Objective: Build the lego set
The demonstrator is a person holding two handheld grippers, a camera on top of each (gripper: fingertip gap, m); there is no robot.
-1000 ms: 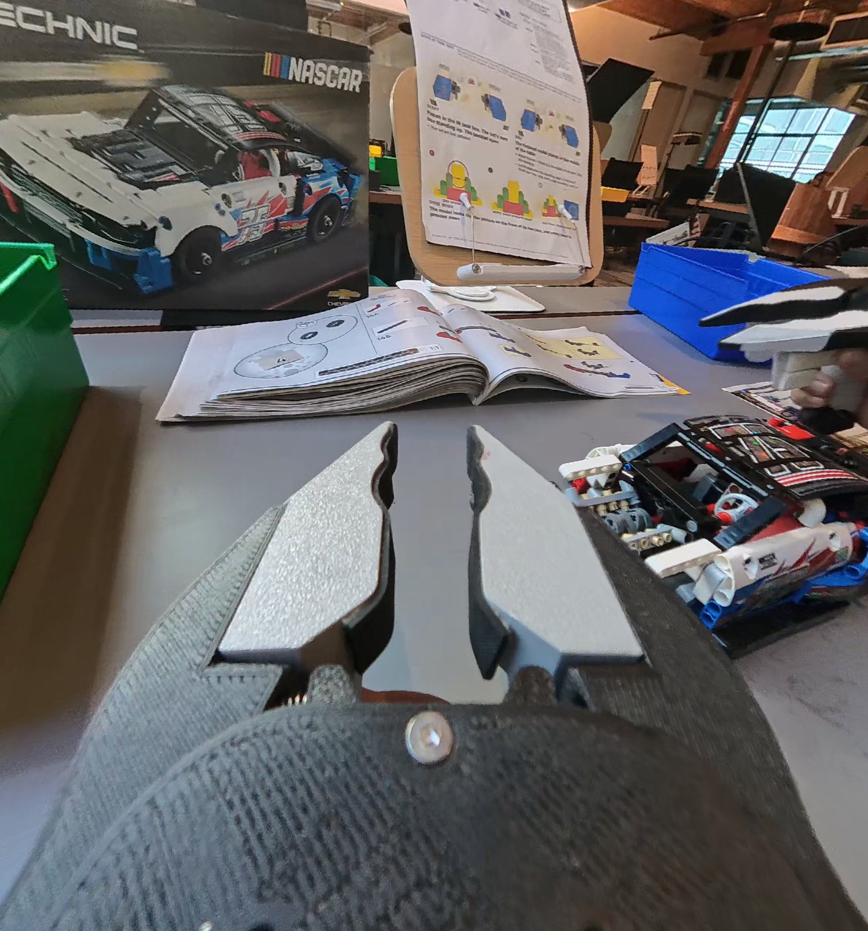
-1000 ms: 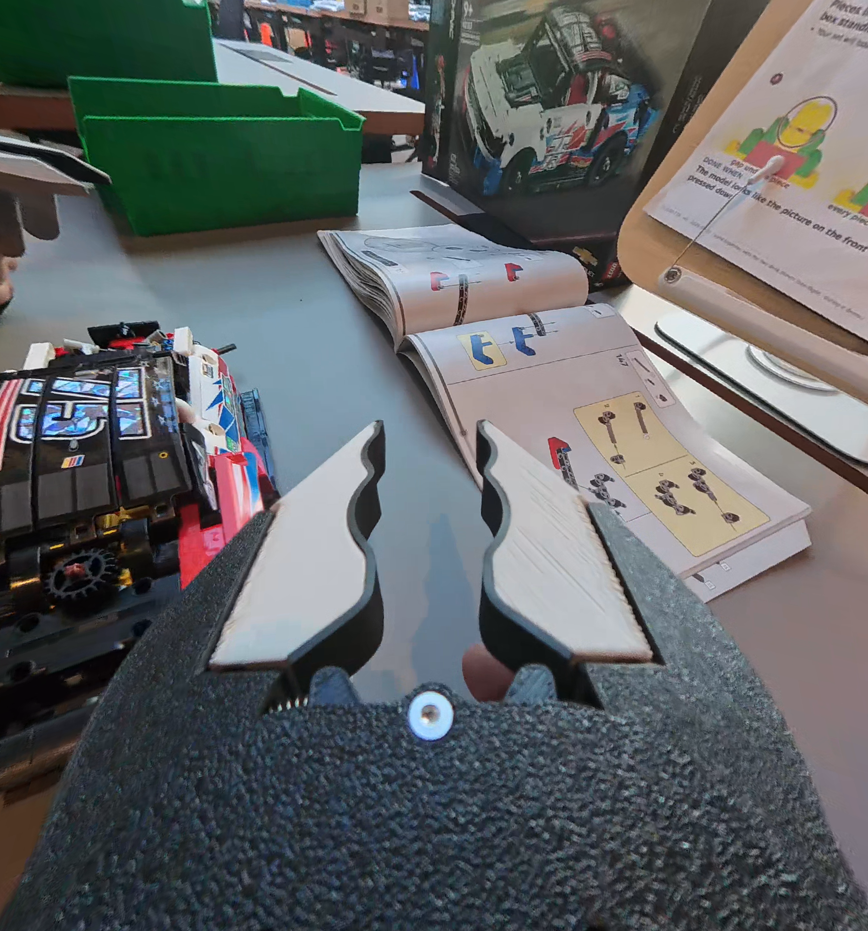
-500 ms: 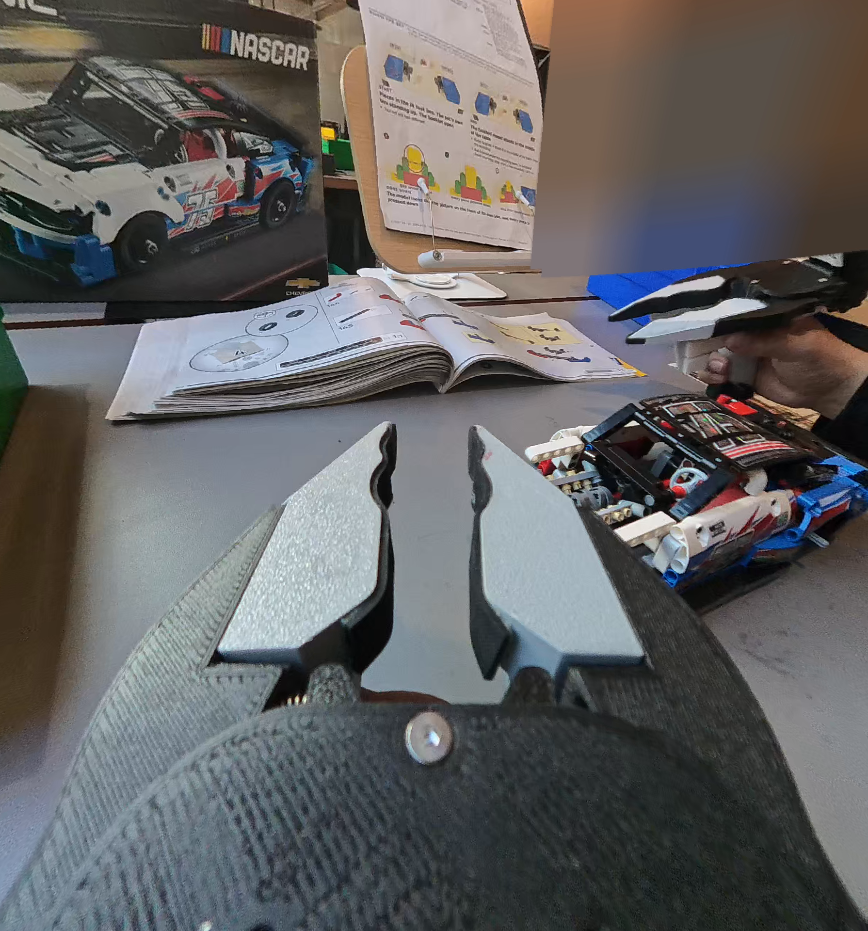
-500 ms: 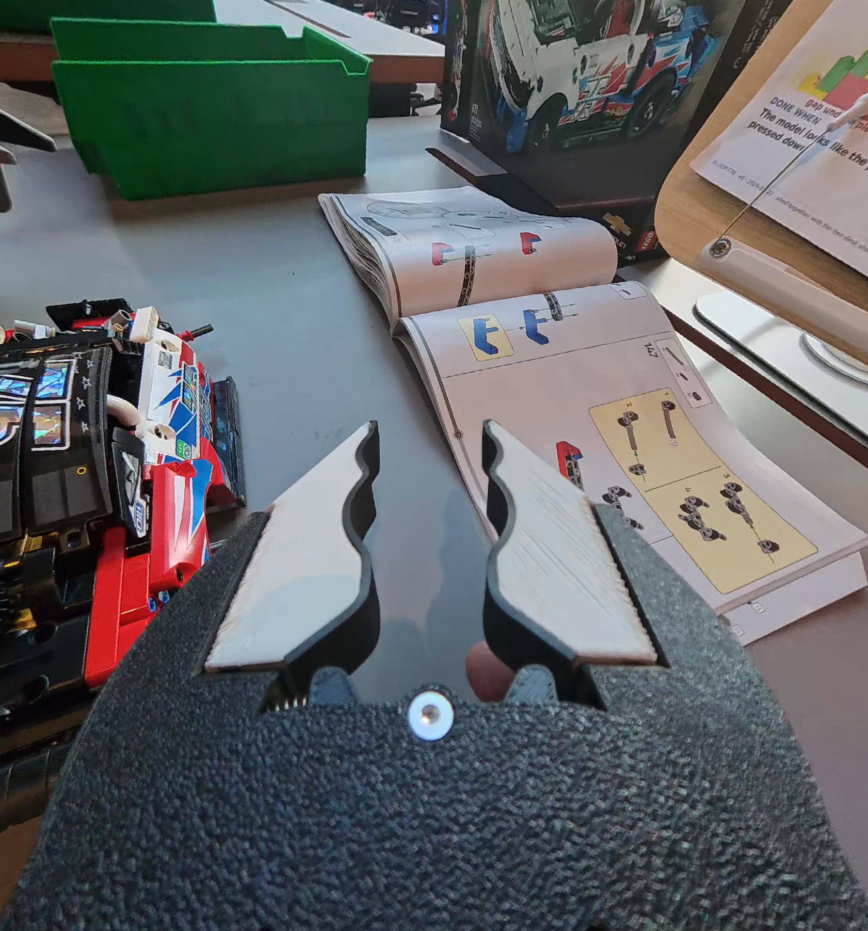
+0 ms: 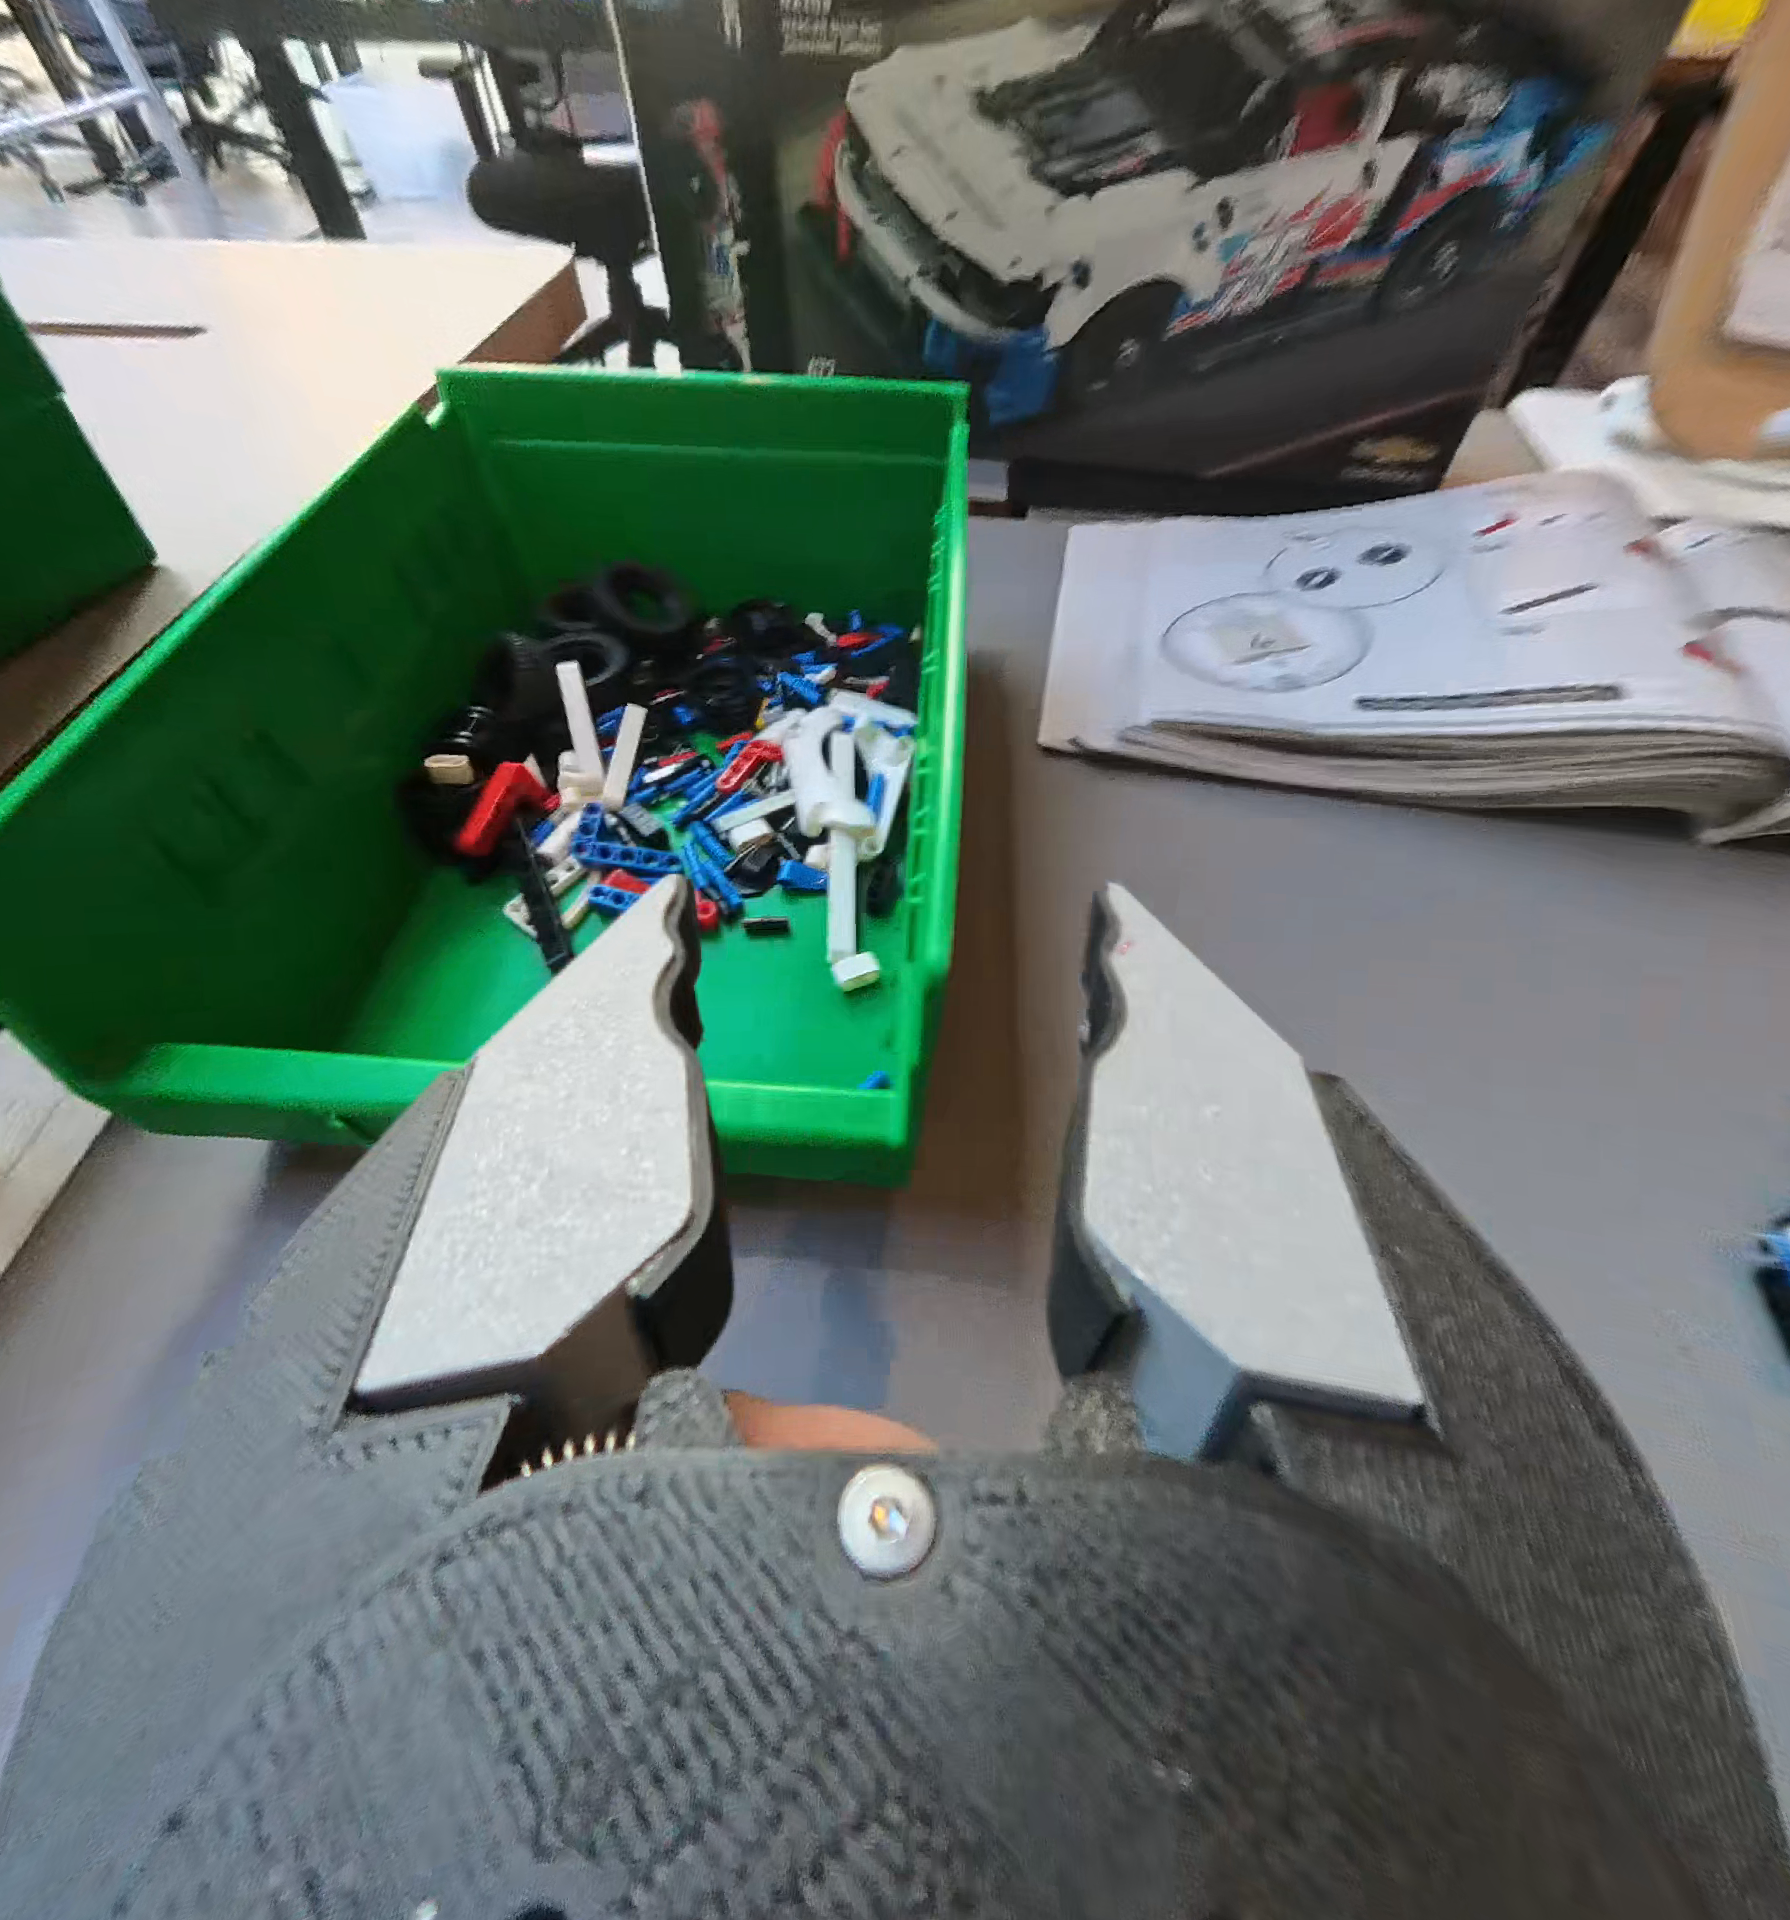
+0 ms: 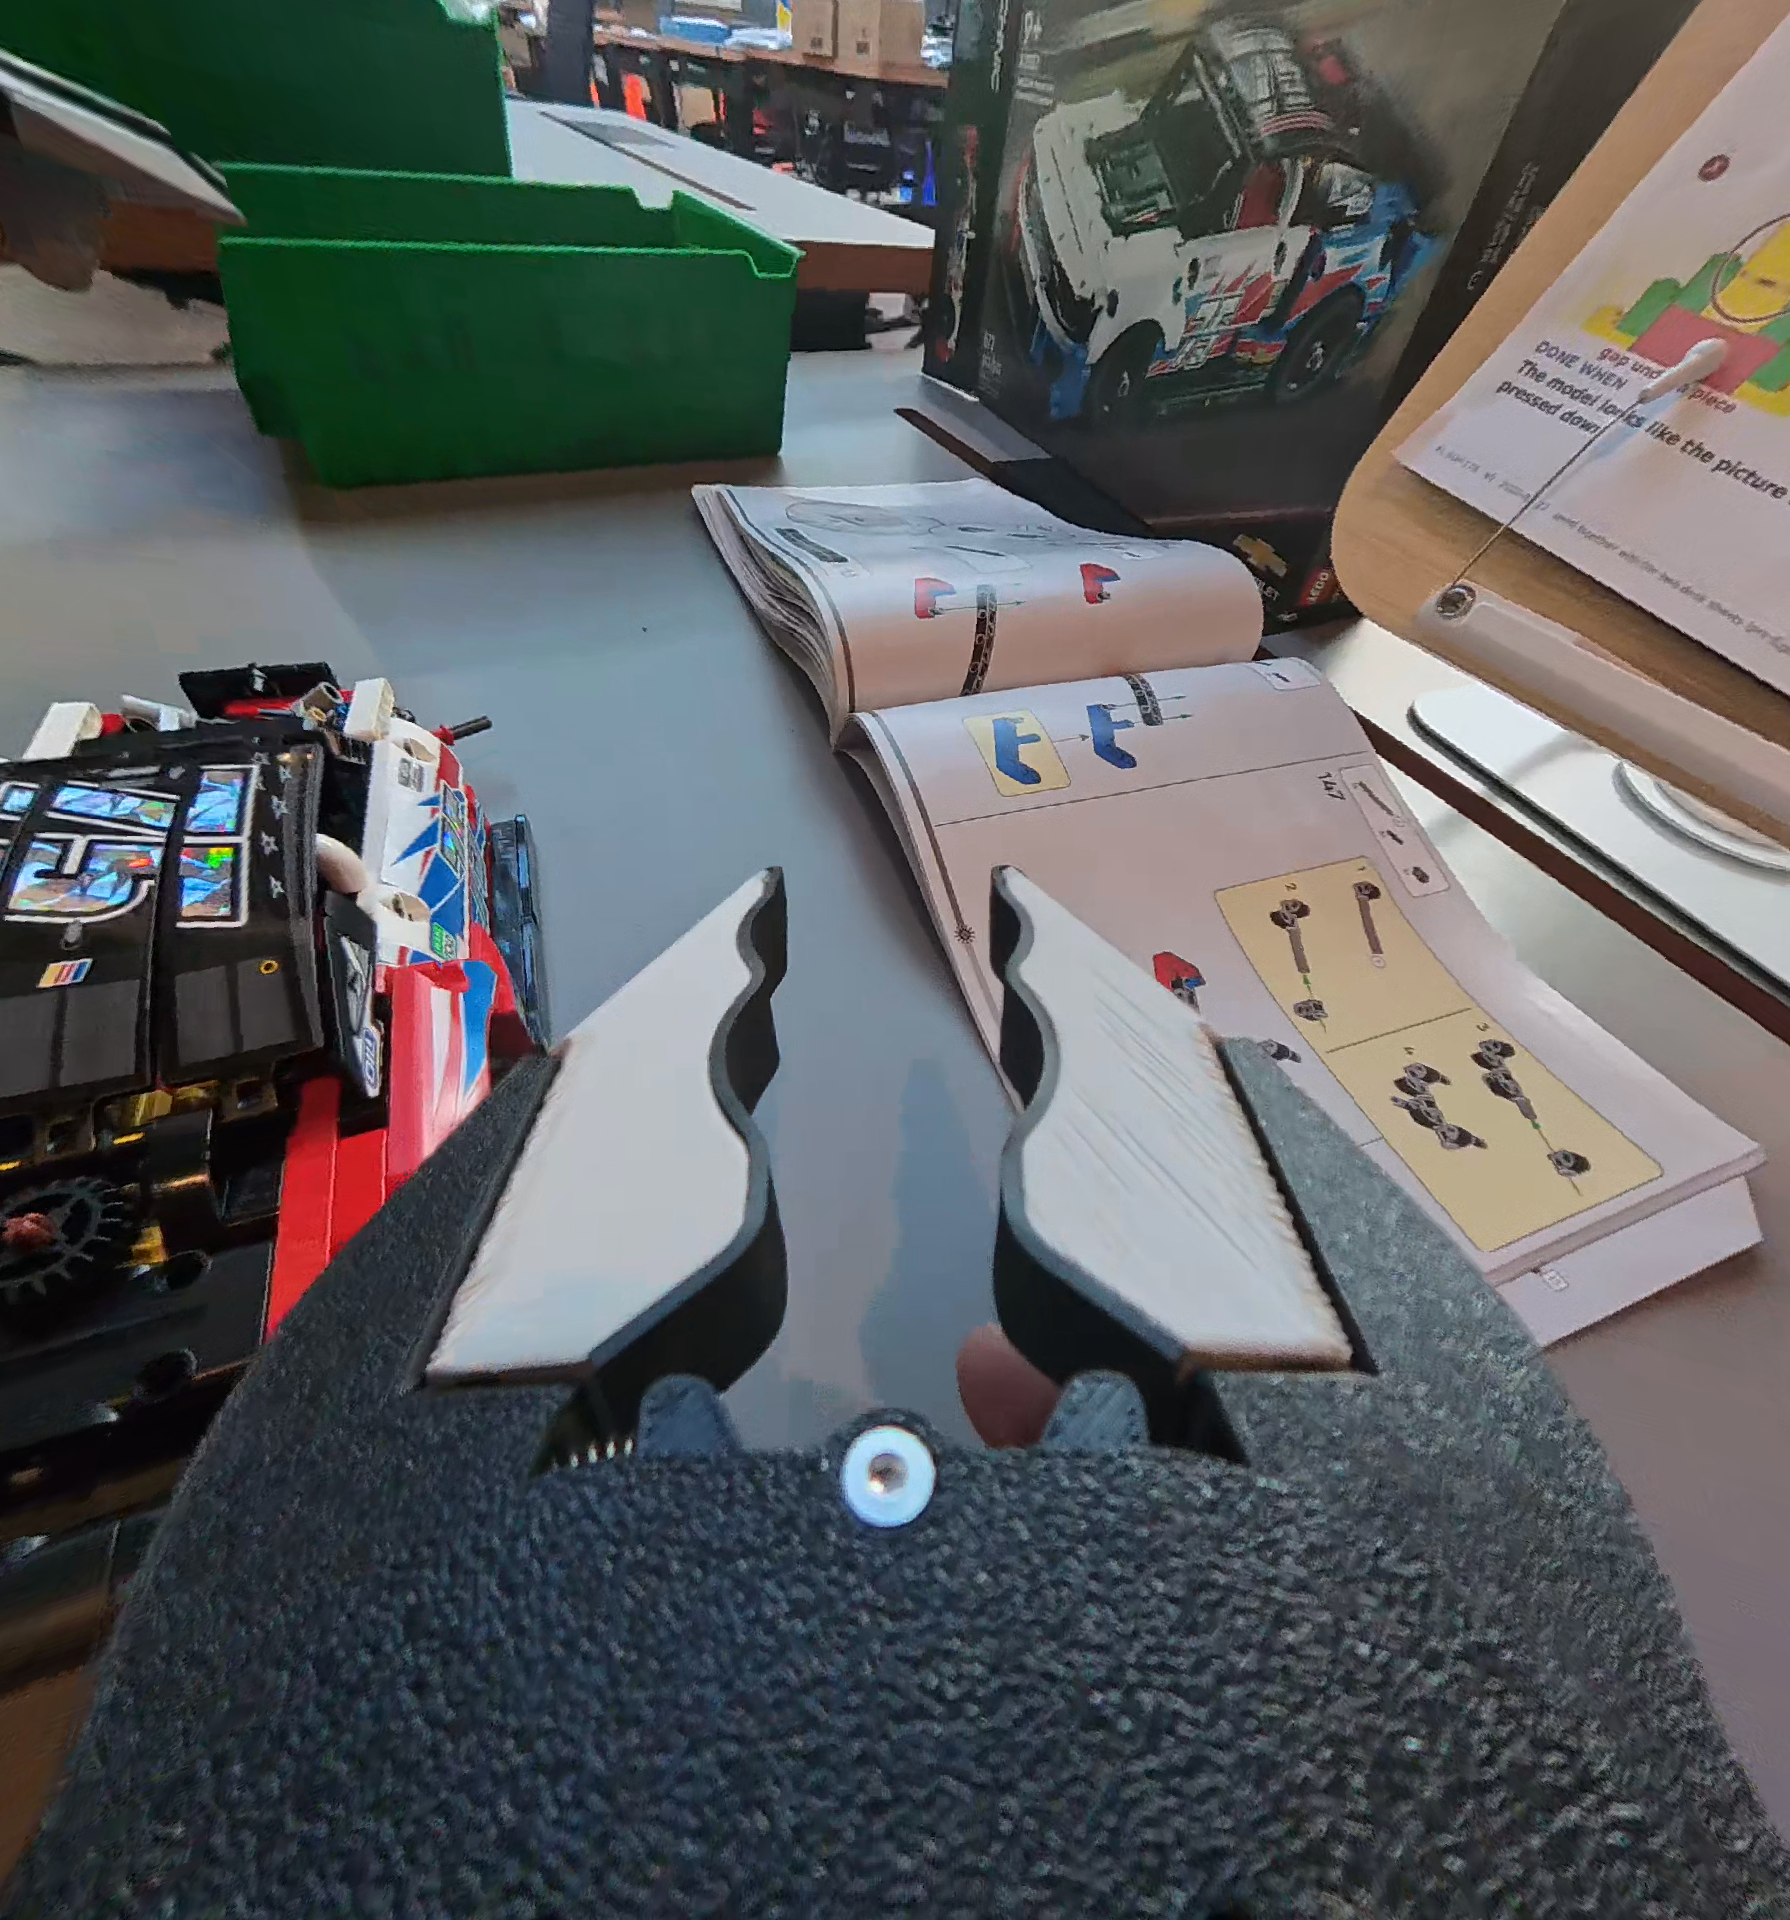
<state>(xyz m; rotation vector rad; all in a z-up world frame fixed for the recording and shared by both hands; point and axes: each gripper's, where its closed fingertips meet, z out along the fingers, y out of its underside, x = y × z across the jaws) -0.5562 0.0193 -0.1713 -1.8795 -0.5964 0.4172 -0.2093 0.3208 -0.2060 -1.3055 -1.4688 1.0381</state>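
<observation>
Above the gray table (image 5: 1390, 987), the left gripper (image 5: 891, 935) hangs wide open, pointing at the green bin (image 5: 247, 790) of loose pieces (image 5: 704, 769), while the empty right gripper (image 6: 886, 925), fingers apart, hovers low between the toy car (image 6: 195, 935) and the open booklet (image 6: 1130, 831).

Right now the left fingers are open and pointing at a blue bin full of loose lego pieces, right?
Almost. The bin is green, not blue; the left wrist view shows it. The rest holds: the left gripper has its fingers open, pointing toward that bin, with loose lego pieces lying inside.
</observation>
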